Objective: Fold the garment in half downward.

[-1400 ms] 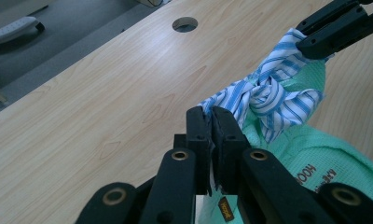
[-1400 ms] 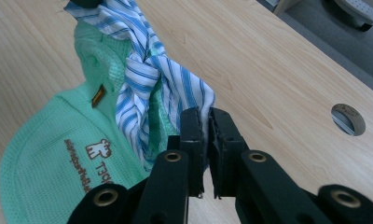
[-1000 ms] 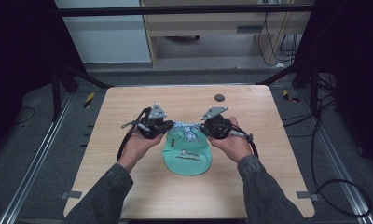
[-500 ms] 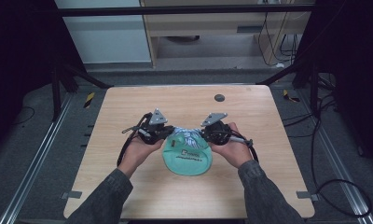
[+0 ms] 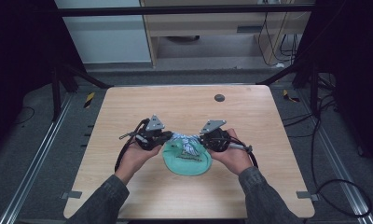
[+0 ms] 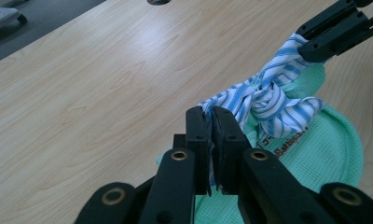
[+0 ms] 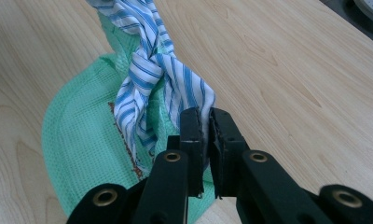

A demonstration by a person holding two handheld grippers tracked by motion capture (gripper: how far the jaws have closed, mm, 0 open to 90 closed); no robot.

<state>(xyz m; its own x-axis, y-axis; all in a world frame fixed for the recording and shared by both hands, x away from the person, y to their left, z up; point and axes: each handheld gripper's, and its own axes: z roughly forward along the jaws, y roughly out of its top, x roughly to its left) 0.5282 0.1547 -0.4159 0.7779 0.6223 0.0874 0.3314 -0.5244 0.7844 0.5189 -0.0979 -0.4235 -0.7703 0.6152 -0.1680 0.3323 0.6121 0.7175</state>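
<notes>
Each claw, left (image 6: pixel 211 140) and right (image 7: pixel 205 135), is clenched on one end of a striped cloth (image 6: pixel 268 100), its knot already formed between them over a green bag (image 7: pixel 82 140) on the tabletop (image 5: pixel 184 105); likely only tightening remains.

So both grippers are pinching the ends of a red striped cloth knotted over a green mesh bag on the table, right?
Not quite: the striped cloth is blue and white, not red, as the left gripper view shows. The rest holds: the left gripper and right gripper each pinch an end, knotted over the green mesh bag on the table.
</notes>
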